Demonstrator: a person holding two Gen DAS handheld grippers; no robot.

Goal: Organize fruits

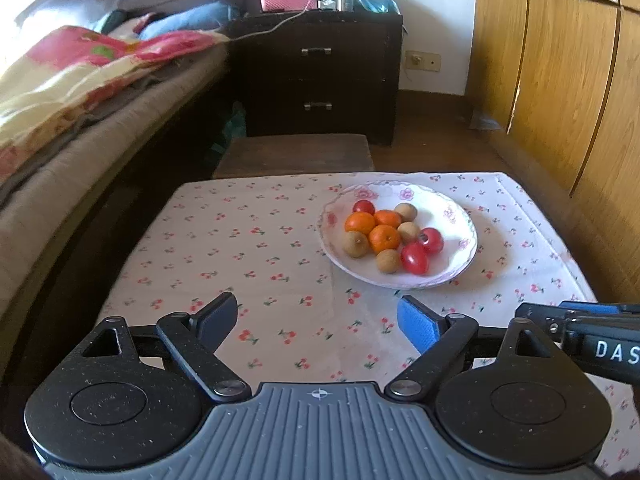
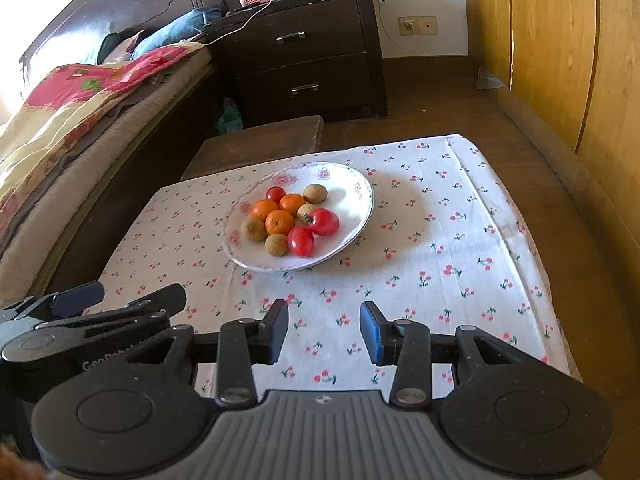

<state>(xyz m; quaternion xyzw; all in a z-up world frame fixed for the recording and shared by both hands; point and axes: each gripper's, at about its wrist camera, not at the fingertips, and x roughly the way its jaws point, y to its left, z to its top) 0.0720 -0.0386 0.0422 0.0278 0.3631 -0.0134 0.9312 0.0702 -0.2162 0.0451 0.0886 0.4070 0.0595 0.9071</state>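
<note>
1. The left gripper (image 1: 318, 320) hangs over the near part of the table with its jaws spread wide and nothing between them; only the cherry-print tablecloth (image 1: 248, 240) shows in the gap.
2. The right gripper (image 2: 324, 330) sits just beside it, to its right, jaws parted more narrowly and likewise released, with bare cloth between its fingers (image 2: 374, 334).
3. Each gripper appears at the edge of the other's view: the right one enters the left wrist view from the right edge, and the left one lies at the lower left of the right wrist view.
4. Beyond both grippers, well apart from their fingertips, a white plate (image 1: 452, 208) with a pink flower rim rests on the tablecloth, towards the far side of the table.
5. The fruits are gathered in one cluster on the plate: three oranges (image 1: 385, 239) touching each other in the middle, four brown round fruits (image 1: 355, 244) around them, and three red tomatoes (image 1: 415, 259), two on the near right side and one at the far edge of the cluster.
6. Past the table stands a low wooden stool (image 1: 296, 156), then a dark nightstand (image 1: 320, 76) with two drawers.
7. A bed (image 1: 60, 120) with a flowered blanket runs along the left, and wooden wardrobe doors (image 1: 560, 60) line the right.
</note>
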